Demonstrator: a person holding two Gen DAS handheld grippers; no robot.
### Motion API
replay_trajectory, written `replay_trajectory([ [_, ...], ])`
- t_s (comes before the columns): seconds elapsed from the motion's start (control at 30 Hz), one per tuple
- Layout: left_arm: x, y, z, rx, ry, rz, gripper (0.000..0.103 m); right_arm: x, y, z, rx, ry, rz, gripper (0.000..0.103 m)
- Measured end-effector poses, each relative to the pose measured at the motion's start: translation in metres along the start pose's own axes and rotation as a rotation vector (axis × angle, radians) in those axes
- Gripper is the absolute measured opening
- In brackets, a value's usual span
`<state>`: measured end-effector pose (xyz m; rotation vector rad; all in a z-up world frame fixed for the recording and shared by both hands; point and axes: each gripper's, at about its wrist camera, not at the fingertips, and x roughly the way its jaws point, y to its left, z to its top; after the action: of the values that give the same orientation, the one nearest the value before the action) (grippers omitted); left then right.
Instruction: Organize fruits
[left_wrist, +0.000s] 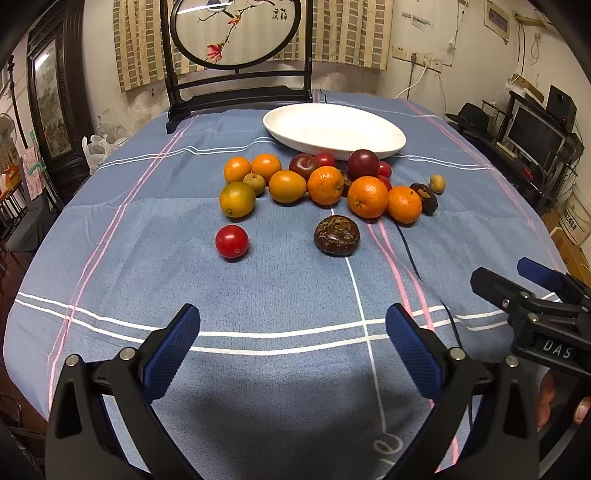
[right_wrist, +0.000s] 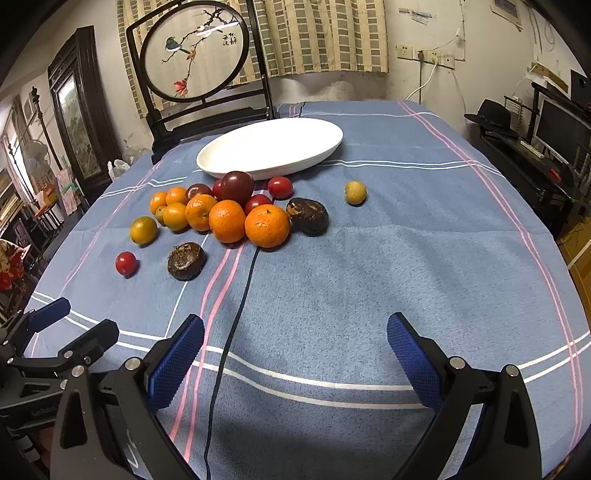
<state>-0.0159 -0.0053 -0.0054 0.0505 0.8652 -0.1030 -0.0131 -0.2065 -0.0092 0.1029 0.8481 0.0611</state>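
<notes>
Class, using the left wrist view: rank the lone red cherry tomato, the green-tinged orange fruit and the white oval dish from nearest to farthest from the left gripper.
1. Lone red cherry tomato: by itself on the cloth, ahead of the left gripper, slightly left.
2. Green-tinged orange fruit: just behind the tomato, at the pile's left end.
3. White oval dish: beyond the pile, toward the right.

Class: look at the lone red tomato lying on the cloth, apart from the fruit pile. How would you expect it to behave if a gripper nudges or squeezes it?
The lone red tomato looks round and glossy, so a nudge would probably roll it across the blue tablecloth. Its smooth skin may slip between the pads, and a hard squeeze could well split it. Nothing sits beside it to stop a roll.
</notes>
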Motion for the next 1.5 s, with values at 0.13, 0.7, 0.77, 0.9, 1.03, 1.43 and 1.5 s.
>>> replay_trajectory([
  [0.13,0.001,-0.001,0.000,0.006,0.004,-0.001,0.099,0.000,-0.002,0.001,0.007,-0.002,-0.003,0.099],
  [0.7,0.021,0.007,0.006,0.007,0.007,-0.020,0.099,0.009,-0.016,-0.007,0.056,0.006,0.056,0.099],
  [0.77,0.028,0.006,0.012,0.001,0.025,-0.030,0.099,0.011,-0.017,-0.007,0.051,0.011,0.064,0.099],
  [0.9,0.051,-0.004,0.027,0.011,0.070,-0.057,0.098,0.012,-0.025,-0.004,0.069,0.003,0.075,0.099],
  [1.03,0.069,-0.017,0.040,0.044,0.097,-0.059,0.076,0.016,-0.035,-0.004,0.094,0.004,0.103,0.100],
  [1.43,0.112,-0.043,0.068,0.123,0.132,-0.054,0.042,0.033,-0.052,-0.004,0.206,0.070,0.202,0.100],
  [1.5,0.111,-0.046,0.067,0.141,0.124,-0.036,0.042,0.034,-0.050,-0.003,0.195,0.073,0.193,0.100],
])
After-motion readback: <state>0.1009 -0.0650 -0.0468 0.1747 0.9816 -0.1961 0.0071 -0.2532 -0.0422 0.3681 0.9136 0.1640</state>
